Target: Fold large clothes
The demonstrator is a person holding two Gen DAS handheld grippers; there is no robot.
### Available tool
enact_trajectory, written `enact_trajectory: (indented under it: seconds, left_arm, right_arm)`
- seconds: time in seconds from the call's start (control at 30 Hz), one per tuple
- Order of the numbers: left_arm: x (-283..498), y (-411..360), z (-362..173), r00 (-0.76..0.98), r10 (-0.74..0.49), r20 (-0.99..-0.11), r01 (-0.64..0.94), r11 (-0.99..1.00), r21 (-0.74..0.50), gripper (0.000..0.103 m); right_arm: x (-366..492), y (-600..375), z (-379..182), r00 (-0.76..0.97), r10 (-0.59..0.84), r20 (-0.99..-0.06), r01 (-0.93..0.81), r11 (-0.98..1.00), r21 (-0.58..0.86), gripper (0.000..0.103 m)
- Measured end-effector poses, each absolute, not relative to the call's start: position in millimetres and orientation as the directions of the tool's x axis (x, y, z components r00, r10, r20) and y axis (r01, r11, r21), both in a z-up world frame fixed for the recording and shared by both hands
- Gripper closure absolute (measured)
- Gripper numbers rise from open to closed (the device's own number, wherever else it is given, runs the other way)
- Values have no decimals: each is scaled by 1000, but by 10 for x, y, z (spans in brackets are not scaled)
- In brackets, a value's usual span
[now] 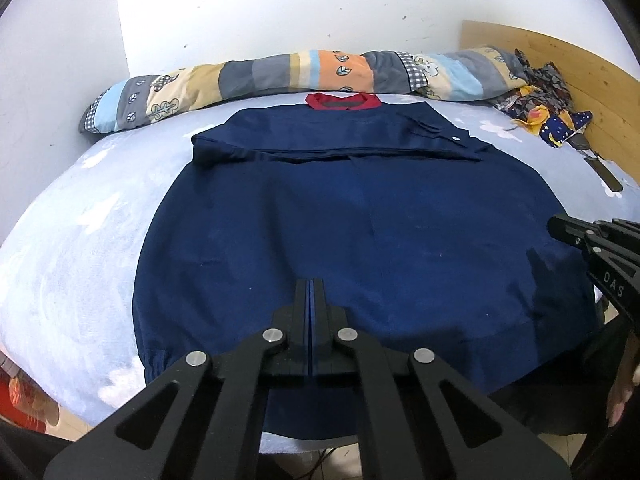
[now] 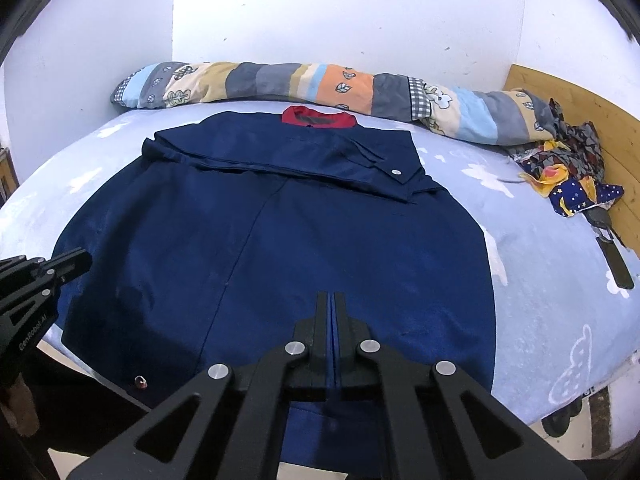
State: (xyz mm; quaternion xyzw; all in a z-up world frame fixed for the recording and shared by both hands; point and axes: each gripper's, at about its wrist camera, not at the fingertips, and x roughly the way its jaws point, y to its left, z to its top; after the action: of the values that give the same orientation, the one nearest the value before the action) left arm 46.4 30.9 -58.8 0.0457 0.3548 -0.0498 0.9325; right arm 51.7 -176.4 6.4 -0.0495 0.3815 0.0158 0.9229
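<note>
Along the near hem of the navy cloth jacket (image 1: 360,216) – long axis running away – left gripper (image 1: 310,284) and right gripper (image 2: 331,296) sit fully closed, apparently holding nothing.

- The left wrist view looks forward and down along the left gripper (image 1: 311,284) from the bed's (image 1: 72,248) near edge, close above the navy garment (image 1: 360,216), facing the white wall (image 1: 280,8).
- The right wrist view sits likewise behind the right gripper (image 2: 332,298), low in the frame, facing the same wall.
- Both views share the garment, the patchwork quilt roll (image 1: 280,72) across the upper middle, and the wooden headboard (image 1: 560,64) at upper right.
- Each camera catches the other gripper: at the right edge in the left view, at the left edge in the right view.
</note>
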Motion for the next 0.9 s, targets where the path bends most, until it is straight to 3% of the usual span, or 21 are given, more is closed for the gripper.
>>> enact_trajectory:
  seconds: [0.07, 0.1, 0.13, 0.17, 0.2, 0.23, 0.4, 0.47, 0.73, 0.9]
  left_arm:
    - [493, 353, -587, 737, -57, -673, 110, 993, 36, 103]
    - [507, 375, -584, 735, -62, -676, 107, 994, 25, 101]
    - [515, 390, -585, 732, -63, -678, 103, 995, 18, 88]
    - [525, 415, -584, 728, -62, -682, 95, 995, 11, 60]
    - [520, 433, -575, 731, -61, -680, 87, 996, 4, 47]
    - [503, 454, -554, 742, -59, -668, 78, 997, -2, 33]
    - [501, 493, -489, 761, -37, -648, 63, 998, 17, 31]
    - [531, 547, -497, 748, -37, -662, 49, 999, 0, 24]
    - [592, 730, -489, 726, -32, -687, 6, 999, -40, 23]
    - [693, 933, -496, 645, -52, -763, 28, 999, -45, 21]
  right_arm:
    - [519, -1775, 60, 703, -27, -710, -53, 995, -90, 91]
    - [519, -1783, 59, 702, -38, -711, -43, 994, -96, 68]
    - [520, -1792, 64, 703, -43, -710, -38, 995, -97, 51]
    - [504, -1802, 84, 714, -58, -698, -22, 994, -105, 23]
    - [480, -1810, 112, 728, -65, -683, -15, 994, -111, 19]
    - [461, -1803, 146, 741, -69, -668, -15, 993, -119, 21]
    - [449, -1773, 165, 748, -81, -659, -25, 989, -149, 21]
    - [447, -1776, 157, 748, -88, -657, -22, 987, -157, 21]
    - [439, -1882, 152, 739, -104, -666, 11, 990, -143, 21]
    - [458, -2156, 179, 707, -66, -705, 39, 998, -55, 21]
